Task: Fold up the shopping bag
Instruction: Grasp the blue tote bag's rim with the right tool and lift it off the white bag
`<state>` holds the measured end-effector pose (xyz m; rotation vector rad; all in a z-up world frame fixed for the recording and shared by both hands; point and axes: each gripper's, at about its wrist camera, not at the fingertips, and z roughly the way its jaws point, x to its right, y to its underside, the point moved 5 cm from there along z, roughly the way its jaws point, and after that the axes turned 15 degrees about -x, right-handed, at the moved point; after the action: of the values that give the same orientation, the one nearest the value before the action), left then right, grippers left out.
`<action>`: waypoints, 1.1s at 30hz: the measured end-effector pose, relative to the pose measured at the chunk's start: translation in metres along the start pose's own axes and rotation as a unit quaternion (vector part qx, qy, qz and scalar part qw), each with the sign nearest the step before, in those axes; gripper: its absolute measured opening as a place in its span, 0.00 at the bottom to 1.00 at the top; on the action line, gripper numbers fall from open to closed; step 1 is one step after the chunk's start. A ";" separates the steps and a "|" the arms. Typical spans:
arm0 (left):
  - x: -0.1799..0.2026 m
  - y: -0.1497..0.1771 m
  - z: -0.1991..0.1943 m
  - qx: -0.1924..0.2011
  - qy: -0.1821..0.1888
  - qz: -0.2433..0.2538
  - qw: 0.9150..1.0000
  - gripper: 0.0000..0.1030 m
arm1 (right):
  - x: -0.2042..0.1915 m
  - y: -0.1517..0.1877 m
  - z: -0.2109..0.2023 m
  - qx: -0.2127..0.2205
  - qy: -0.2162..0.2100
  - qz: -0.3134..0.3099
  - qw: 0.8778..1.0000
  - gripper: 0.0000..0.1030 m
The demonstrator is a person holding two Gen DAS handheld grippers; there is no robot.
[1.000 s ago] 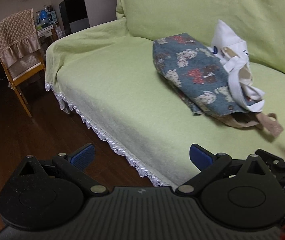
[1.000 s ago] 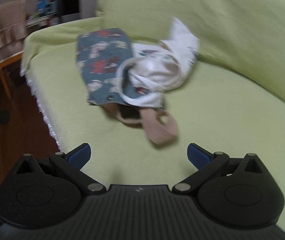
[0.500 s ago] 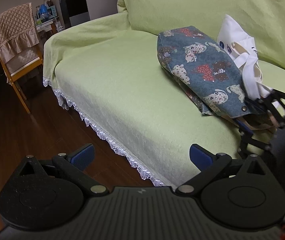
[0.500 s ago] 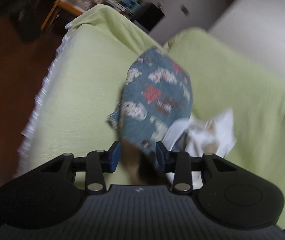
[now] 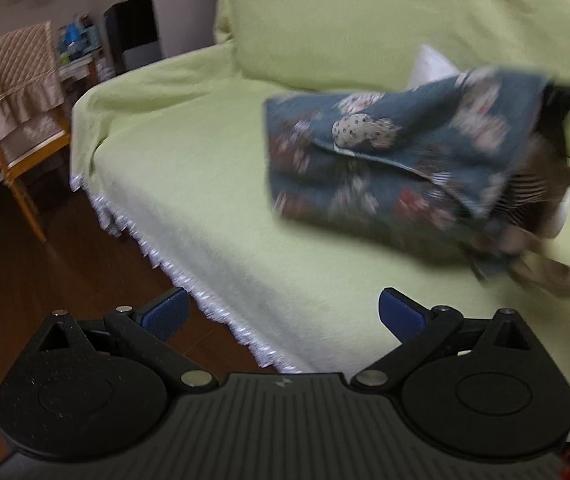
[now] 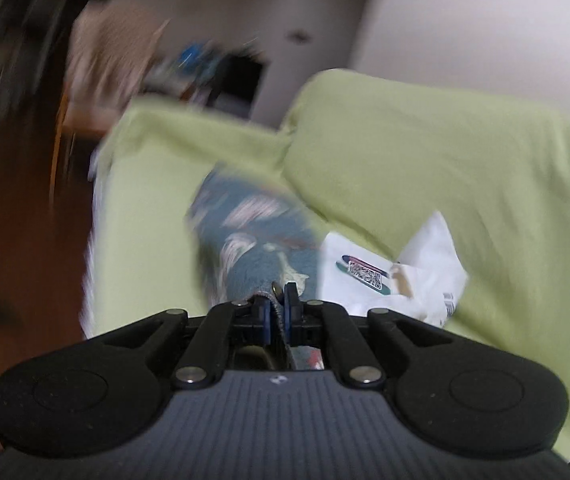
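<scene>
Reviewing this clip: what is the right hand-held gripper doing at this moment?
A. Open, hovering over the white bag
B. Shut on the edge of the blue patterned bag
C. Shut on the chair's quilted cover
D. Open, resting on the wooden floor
B: in the right wrist view the right hand-held gripper has its blue pads pinched on the rim of the blue patterned bag, beside its snap; the white bag lies untouched on the sofa.
</scene>
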<state>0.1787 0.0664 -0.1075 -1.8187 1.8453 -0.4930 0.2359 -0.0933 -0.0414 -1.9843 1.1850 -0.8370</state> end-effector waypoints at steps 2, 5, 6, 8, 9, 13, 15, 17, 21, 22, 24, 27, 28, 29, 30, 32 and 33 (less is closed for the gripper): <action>0.015 0.001 -0.008 0.012 0.017 0.017 1.000 0.98 | 0.027 -0.011 -0.038 0.011 -0.030 0.065 0.997 0.04; 0.039 0.003 -0.020 0.029 0.042 0.042 0.998 0.98 | 0.066 -0.013 -0.098 0.028 -0.061 0.139 0.988 0.04; 0.047 0.003 -0.024 0.035 0.050 0.050 0.997 0.98 | 0.079 -0.010 -0.117 0.032 -0.067 0.159 0.984 0.04; 0.062 0.005 -0.032 0.047 0.066 0.067 0.994 0.98 | 0.099 -0.001 -0.153 0.042 -0.056 0.184 0.980 0.04; 0.071 0.006 -0.036 0.051 0.074 0.078 0.993 0.98 | 0.109 0.004 -0.171 0.047 -0.047 0.194 0.979 0.04; 0.119 0.010 -0.048 0.062 0.113 0.132 0.983 0.98 | 0.146 0.037 -0.234 0.039 0.052 0.223 0.973 0.04; 0.144 0.012 -0.053 0.065 0.132 0.159 0.976 0.98 | 0.179 0.058 -0.253 0.025 0.132 0.241 0.961 0.05; 0.165 0.018 -0.057 0.070 0.148 0.186 0.969 0.98 | 0.223 0.087 -0.258 -0.032 0.210 0.275 0.938 0.19; 0.196 0.025 -0.052 0.061 0.182 0.226 0.955 0.98 | 0.261 0.148 -0.281 -0.124 0.275 0.338 0.892 0.23; 0.200 0.025 -0.053 0.063 0.190 0.230 0.952 0.98 | 0.254 0.161 -0.292 -0.117 0.269 0.349 0.890 0.30; 0.206 0.022 -0.053 0.069 0.204 0.239 0.947 0.98 | 0.243 0.186 -0.315 -0.097 0.257 0.375 0.885 0.81; 0.212 0.019 -0.044 0.060 0.208 0.254 0.943 0.98 | 0.222 0.231 -0.344 -0.060 0.180 0.433 0.881 0.81; 0.212 0.019 -0.042 0.053 0.210 0.257 0.942 0.96 | 0.216 0.244 -0.345 -0.052 0.142 0.453 0.879 0.81; 0.211 0.020 -0.042 0.046 0.216 0.257 0.941 0.96 | 0.212 0.253 -0.341 -0.046 0.098 0.473 0.874 0.81; 0.211 0.020 -0.045 0.042 0.226 0.254 0.940 0.96 | 0.207 0.262 -0.334 -0.047 0.067 0.484 0.872 0.80; 0.210 0.020 -0.049 0.040 0.240 0.252 0.937 0.96 | 0.200 0.277 -0.316 -0.057 0.032 0.489 0.870 0.80; 0.212 0.020 -0.050 0.044 0.240 0.256 0.935 0.96 | 0.198 0.284 -0.307 -0.061 0.020 0.492 0.868 0.80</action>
<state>0.1369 -0.1482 -0.0990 -1.1418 2.4656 -0.8523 -0.0668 -0.4429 -0.0583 -1.1446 2.0178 -0.2562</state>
